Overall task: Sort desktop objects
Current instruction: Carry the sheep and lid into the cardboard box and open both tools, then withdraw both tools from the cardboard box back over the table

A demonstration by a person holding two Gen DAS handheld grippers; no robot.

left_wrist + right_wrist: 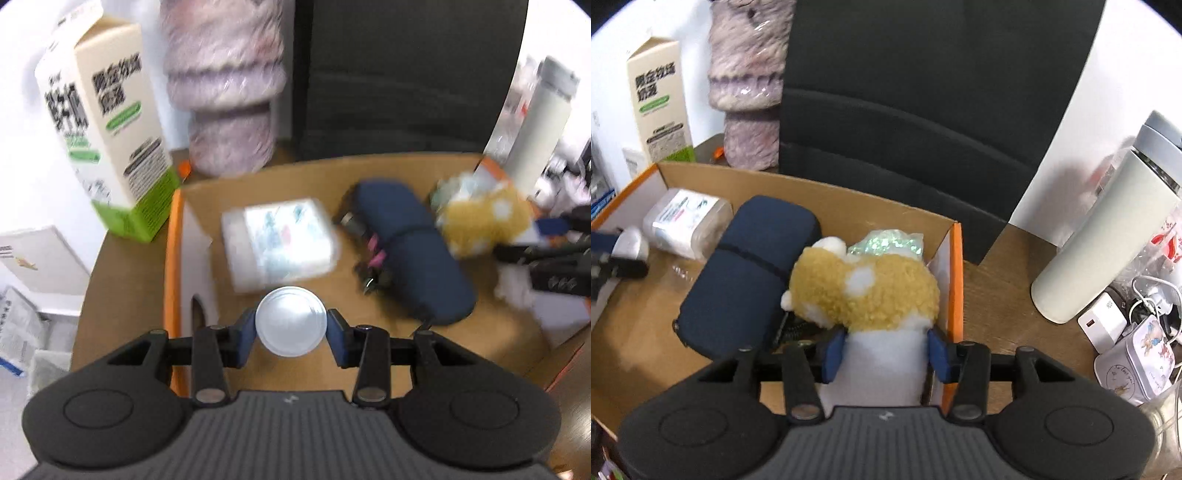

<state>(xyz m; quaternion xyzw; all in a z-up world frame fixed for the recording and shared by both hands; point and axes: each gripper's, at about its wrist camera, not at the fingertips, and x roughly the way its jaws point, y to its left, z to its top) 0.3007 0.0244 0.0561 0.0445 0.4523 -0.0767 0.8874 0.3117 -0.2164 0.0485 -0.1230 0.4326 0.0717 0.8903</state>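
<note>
My left gripper [291, 326] is shut on a round silver-white object [291, 320] over the left part of an open cardboard box [177, 258]. It also shows in the right wrist view [629, 242]. My right gripper [886, 349] is shut on a yellow and white plush toy [871, 295], held over the box's right end [955, 280]. In the box lie a clear plastic case with a label [280, 243], a dark blue pouch [413, 247] and a shiny bag [886, 242]. The right gripper and plush show at the right of the left wrist view [480, 218].
A milk carton [107, 129] and a wrapped purple plush [225, 85] stand behind the box. A black chair back [923, 110] rises behind. Right of the box stand a pale tumbler [1108, 236], a white charger [1102, 325], cables and a small tin [1137, 365].
</note>
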